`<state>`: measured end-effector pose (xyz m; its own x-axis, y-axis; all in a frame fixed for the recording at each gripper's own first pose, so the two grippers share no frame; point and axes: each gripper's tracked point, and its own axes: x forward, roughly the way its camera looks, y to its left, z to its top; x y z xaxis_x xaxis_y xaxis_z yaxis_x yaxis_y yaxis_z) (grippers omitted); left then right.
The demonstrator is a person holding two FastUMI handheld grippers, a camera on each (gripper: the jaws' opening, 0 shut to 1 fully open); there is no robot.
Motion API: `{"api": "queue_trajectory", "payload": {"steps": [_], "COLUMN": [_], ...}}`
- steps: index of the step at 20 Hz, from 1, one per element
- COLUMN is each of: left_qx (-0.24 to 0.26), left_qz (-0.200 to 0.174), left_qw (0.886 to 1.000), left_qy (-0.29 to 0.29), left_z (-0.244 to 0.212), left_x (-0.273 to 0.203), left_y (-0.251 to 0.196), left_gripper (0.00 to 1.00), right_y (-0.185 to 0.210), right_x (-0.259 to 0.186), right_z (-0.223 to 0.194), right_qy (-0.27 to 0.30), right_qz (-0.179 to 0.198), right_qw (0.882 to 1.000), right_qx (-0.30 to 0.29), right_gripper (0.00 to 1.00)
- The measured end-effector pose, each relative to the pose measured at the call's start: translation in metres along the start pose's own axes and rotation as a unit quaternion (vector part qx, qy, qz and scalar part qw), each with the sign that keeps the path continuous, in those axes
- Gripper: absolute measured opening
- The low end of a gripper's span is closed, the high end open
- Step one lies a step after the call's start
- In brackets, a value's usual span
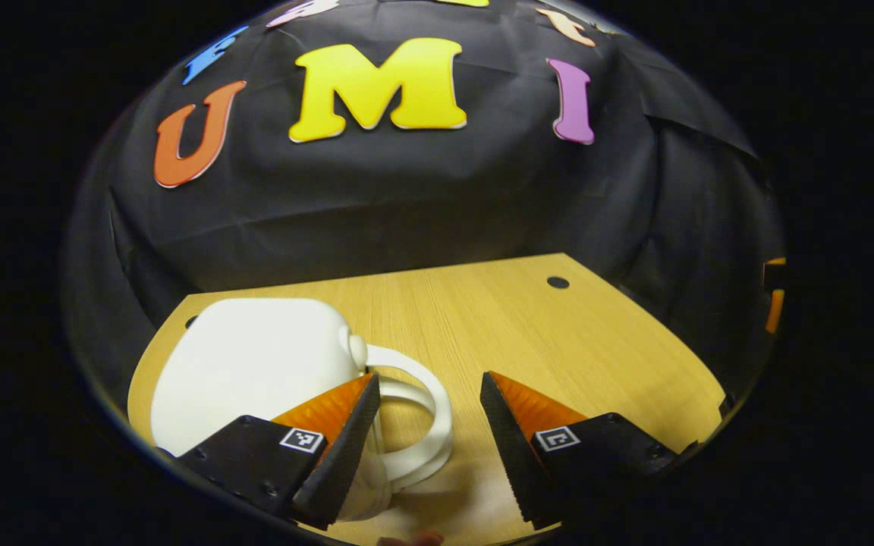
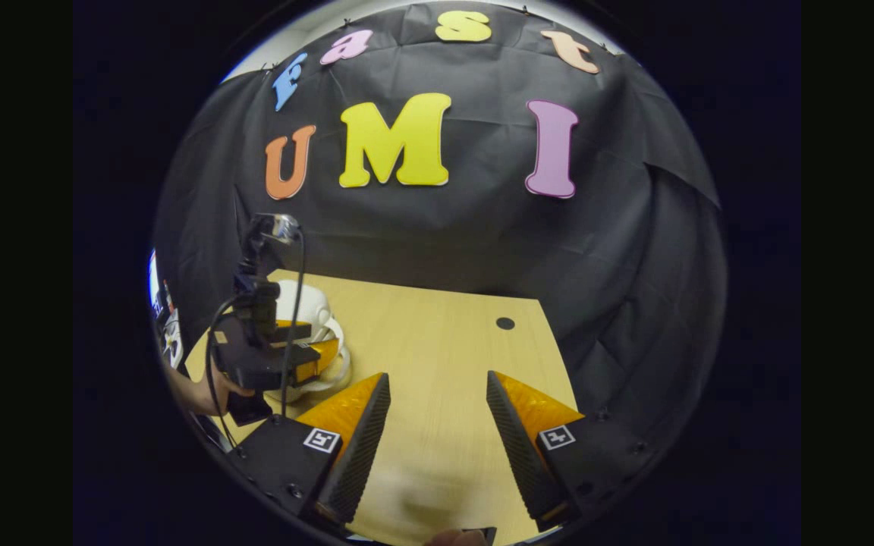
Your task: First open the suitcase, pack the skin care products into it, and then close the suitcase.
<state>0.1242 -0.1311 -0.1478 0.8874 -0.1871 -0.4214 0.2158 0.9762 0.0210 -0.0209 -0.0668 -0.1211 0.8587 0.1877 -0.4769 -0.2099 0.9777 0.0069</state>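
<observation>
Small smooth plain-white hard-shell suitcase (image 1: 247,364) w/ white loop handle (image 1: 422,425), no pattern. Light yellow-tan wood-grain bench (image 1: 528,334) had fine lengthwise streaks & a small round black hole (image 1: 558,282). Booth wall was plain black cloth (image 1: 407,197), creased. Left hand-held gripper (image 2: 315,356) body was black w/ black cable (image 2: 294,318). Black-&-white square marker tags (image 1: 302,440) sat on the black finger mounts.

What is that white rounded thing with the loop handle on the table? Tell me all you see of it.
The white case looks like smooth, glossy hard plastic, with rounded corners and a curved loop handle joined by a round knob. It lies shut near the left edge of the wooden table. The left tongs are open about the handle, one finger overlapping it; actual contact is unclear. The right gripper view shows it behind those tongs.
</observation>
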Motion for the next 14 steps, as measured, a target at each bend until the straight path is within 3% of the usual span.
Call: {"api": "queue_trajectory", "payload": {"steps": [3,9,14], "left_qx": [-0.023,-0.022,-0.032], "left_qz": [0.017,0.070,0.082], "left_qw": [0.998,0.982,0.973], "left_qy": [-0.060,-0.176,-0.215], "left_z": [0.054,0.150,0.176], "left_x": [-0.028,-0.100,-0.142], "left_y": [0.017,0.051,0.063], "left_gripper": [0.97,0.96,0.96], "right_y": [0.011,0.038,0.070], "right_x": [0.004,0.006,0.002], "right_z": [0.025,0.098,0.150], "right_qy": [-0.034,-0.139,-0.204], "right_qz": [0.003,-0.007,-0.031], "right_qw": [0.999,0.990,0.978], "right_qx": [-0.002,0.018,0.037], "right_gripper": [0.75,0.78,0.78]}}
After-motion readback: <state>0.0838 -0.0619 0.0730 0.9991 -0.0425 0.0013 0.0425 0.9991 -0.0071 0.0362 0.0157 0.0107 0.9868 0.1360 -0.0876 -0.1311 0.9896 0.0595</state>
